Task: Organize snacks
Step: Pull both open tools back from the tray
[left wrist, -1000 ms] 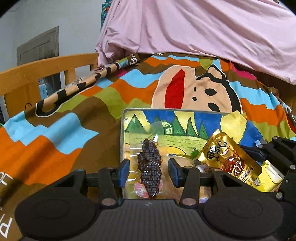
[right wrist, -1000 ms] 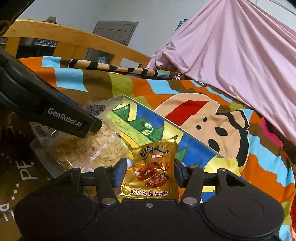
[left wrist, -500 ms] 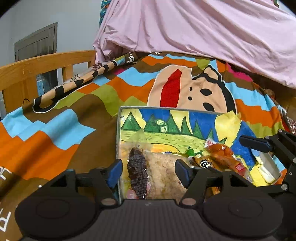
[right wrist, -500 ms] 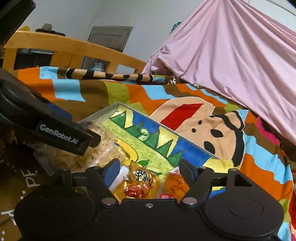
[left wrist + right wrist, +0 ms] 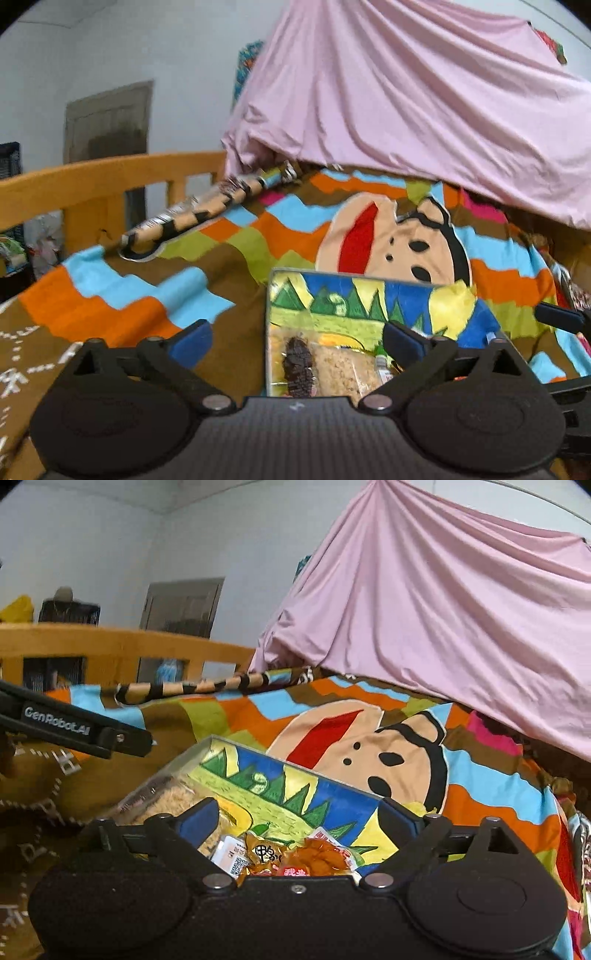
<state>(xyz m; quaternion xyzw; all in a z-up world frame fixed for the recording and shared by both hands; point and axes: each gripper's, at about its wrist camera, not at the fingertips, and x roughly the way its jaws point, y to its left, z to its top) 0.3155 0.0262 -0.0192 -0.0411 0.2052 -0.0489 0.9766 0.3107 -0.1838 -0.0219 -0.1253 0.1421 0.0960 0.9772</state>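
Note:
A shallow box with a painted landscape inside (image 5: 354, 306) (image 5: 295, 794) lies on the colourful blanket and holds the snacks. In the left wrist view a dark brown wrapped snack (image 5: 297, 363) lies in it beside a clear bag of pale crumbly snack (image 5: 340, 365). My left gripper (image 5: 297, 341) hangs above them, its jaws opening wide, nothing between them. In the right wrist view a gold packet (image 5: 264, 854) and an orange packet (image 5: 321, 860) lie in the box. My right gripper (image 5: 297, 821) is above them, jaws opening, nothing held.
A patterned blanket (image 5: 147, 295) covers the bed. A wooden rail (image 5: 92, 184) runs along the left. A pink sheet (image 5: 424, 110) drapes over something at the back. The left gripper's black arm (image 5: 74, 727) crosses the left side of the right wrist view.
Both grippers let go of their snacks: the dark wrapped one and the gold packet now lie in the box. Both jaws spread wide and both grippers rose and drew back.

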